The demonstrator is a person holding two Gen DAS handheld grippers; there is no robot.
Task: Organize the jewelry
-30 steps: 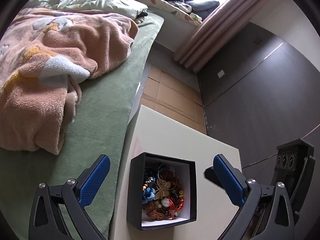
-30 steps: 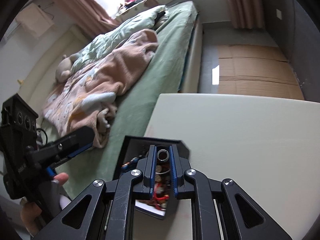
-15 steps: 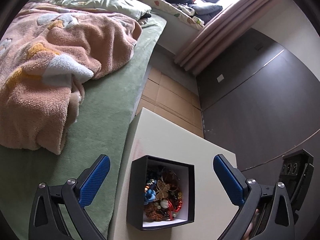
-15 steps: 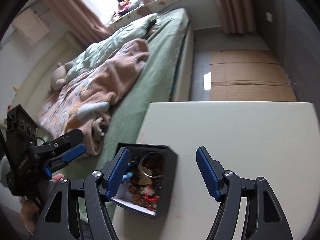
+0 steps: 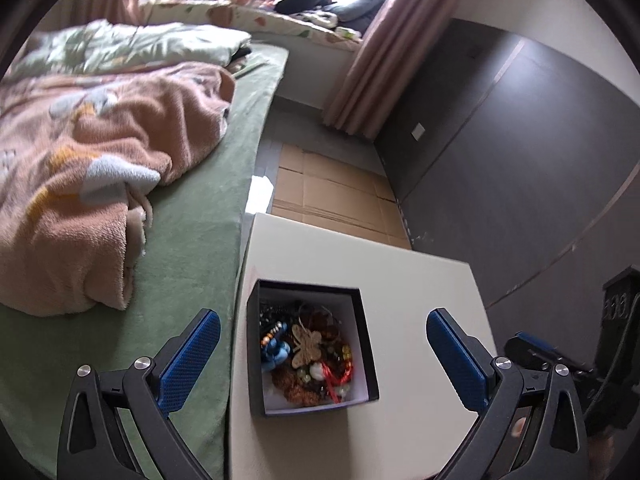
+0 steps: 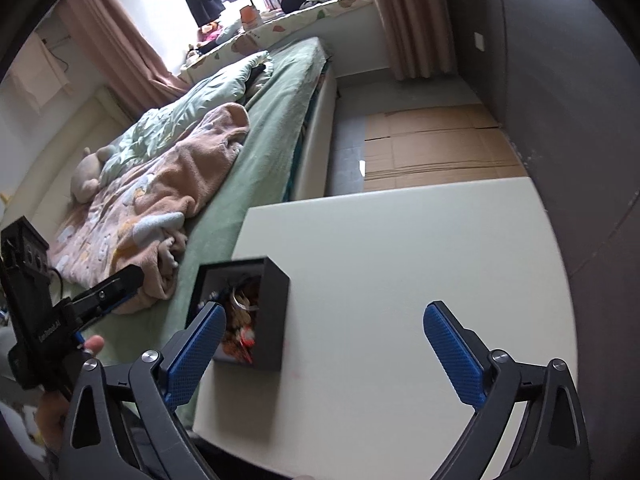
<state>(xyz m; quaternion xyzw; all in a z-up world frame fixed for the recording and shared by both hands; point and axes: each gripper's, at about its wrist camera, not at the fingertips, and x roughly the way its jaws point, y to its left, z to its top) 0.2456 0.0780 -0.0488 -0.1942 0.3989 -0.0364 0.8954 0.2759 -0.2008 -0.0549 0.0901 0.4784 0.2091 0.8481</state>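
Observation:
A black square box (image 5: 370,360) with a white inside sits on the white table (image 5: 400,272) near its left edge. It holds a heap of jewelry (image 5: 308,354): beads, a tan butterfly piece, a blue piece, red cord. My left gripper (image 5: 322,344) is open and empty, raised above the box. In the right wrist view the box (image 6: 272,312) sits at the left, partly behind my left fingertip (image 6: 200,344). My right gripper (image 6: 324,340) is open and empty above the table, to the right of the box.
A green bed (image 5: 192,216) with a pink blanket (image 5: 92,168) runs along the table's left side. Cardboard sheets (image 5: 336,196) cover the floor beyond the table. A dark wall (image 5: 520,168) stands to the right. The other gripper's body (image 6: 44,312) shows at the left.
My right gripper was shut on a ring over the box one second ago; it opened, the ring lies in the box, and it drew back to the right. My left gripper rose slightly.

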